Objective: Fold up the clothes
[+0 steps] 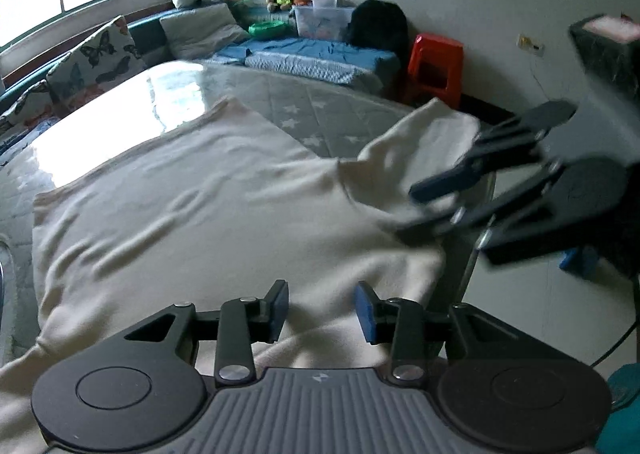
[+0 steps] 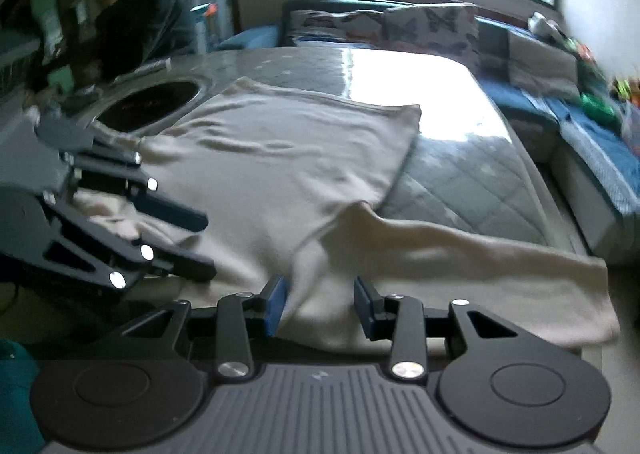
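Observation:
A cream long-sleeved garment (image 1: 208,194) lies spread flat on a glossy table (image 1: 120,102). My left gripper (image 1: 322,312) is open, low over the garment's near edge. My right gripper (image 1: 420,210) shows at the right in the left wrist view, open, by the sleeve (image 1: 432,134), and is blurred. In the right wrist view the garment (image 2: 280,158) fills the table, one sleeve (image 2: 480,262) stretches right. My right gripper (image 2: 320,310) is open just above the cloth near the sleeve's root. My left gripper (image 2: 200,242) is at the left, open over the garment's edge.
A round dark inset (image 2: 150,106) sits in the table (image 2: 460,174) beyond the garment. A sofa with butterfly cushions (image 1: 104,50), blue bedding (image 1: 312,58), a red stool (image 1: 436,66) and a plastic box (image 1: 324,18) line the wall. A person (image 2: 132,14) sits at the far left.

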Available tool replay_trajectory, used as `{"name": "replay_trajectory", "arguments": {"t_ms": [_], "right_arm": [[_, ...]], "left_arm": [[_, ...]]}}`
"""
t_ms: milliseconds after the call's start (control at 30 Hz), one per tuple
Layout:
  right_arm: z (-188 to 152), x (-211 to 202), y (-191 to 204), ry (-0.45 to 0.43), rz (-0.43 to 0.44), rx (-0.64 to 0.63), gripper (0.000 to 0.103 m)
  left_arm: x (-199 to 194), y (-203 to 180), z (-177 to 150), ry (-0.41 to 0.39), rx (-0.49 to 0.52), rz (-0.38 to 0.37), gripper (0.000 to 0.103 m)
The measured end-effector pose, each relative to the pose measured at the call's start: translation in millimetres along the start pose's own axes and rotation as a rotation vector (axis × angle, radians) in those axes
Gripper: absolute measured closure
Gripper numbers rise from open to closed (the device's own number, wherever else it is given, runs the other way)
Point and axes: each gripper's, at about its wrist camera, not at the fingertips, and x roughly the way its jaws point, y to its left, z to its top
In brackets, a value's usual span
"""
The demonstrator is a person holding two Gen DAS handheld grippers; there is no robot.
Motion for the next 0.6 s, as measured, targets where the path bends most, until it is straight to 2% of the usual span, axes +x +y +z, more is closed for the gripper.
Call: {"name": "replay_trajectory", "arguments": {"t_ms": [100,267,433,600], "right_arm": [[-4.2,-11.5,-22.8,-0.023,-0.082,0.068,0.067],[-16.9,-22.4,-85.1,-0.037,-0.255,0.253,0.067],[-31.9,-27.0,-131.5,-0.053,-0.344,0.405,0.067],[-43.7,-29.2,-159.3,-0.073,-0.338,0.518,0.067]], "left_arm": [[1.2,-1.9,0.6,0.0,0.002,-0.004,0.061],[1.2,-6.0,1.9,-0.003,0.012,-0.008,0.06],[0.3,-10.5,3.3,-0.006,0.025,-0.009,0.059],[-0.6,-14.9,4.7,-0.009,0.038,-0.011,0.059]]}}
